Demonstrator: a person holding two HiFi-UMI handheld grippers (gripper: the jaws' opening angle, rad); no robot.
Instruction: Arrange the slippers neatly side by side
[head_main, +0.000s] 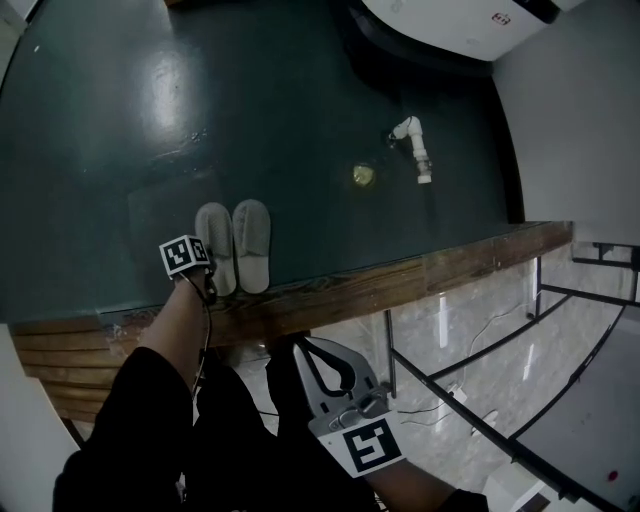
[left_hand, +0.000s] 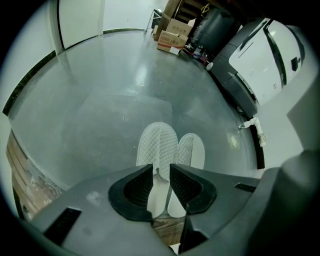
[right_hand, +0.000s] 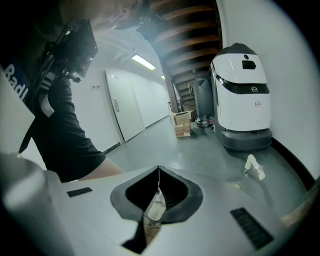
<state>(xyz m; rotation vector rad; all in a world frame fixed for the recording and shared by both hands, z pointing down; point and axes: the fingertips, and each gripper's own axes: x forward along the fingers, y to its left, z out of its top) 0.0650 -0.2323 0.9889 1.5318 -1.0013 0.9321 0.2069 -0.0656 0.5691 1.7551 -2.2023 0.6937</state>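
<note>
Two white slippers lie side by side on the dark green floor, toes pointing away from me: the left slipper (head_main: 213, 240) and the right slipper (head_main: 252, 243). Their heels sit close to a wooden step edge (head_main: 400, 276). My left gripper (head_main: 208, 286) hangs just over the left slipper's heel. In the left gripper view its jaws (left_hand: 161, 168) stand apart, and the left slipper (left_hand: 157, 145) and right slipper (left_hand: 191, 151) show through the gap, with nothing pressed between the pads. My right gripper (head_main: 299, 346) is lower in the head view, off the slippers; its tips (right_hand: 159, 169) meet and hold nothing.
A white machine (head_main: 450, 25) (right_hand: 242, 95) stands at the far side. A white pipe piece (head_main: 413, 146) (left_hand: 255, 128) and a small yellow disc (head_main: 363, 175) lie right of the slippers. Cardboard boxes (left_hand: 170, 36) sit far back. Metal rails (head_main: 480, 350) run below the step.
</note>
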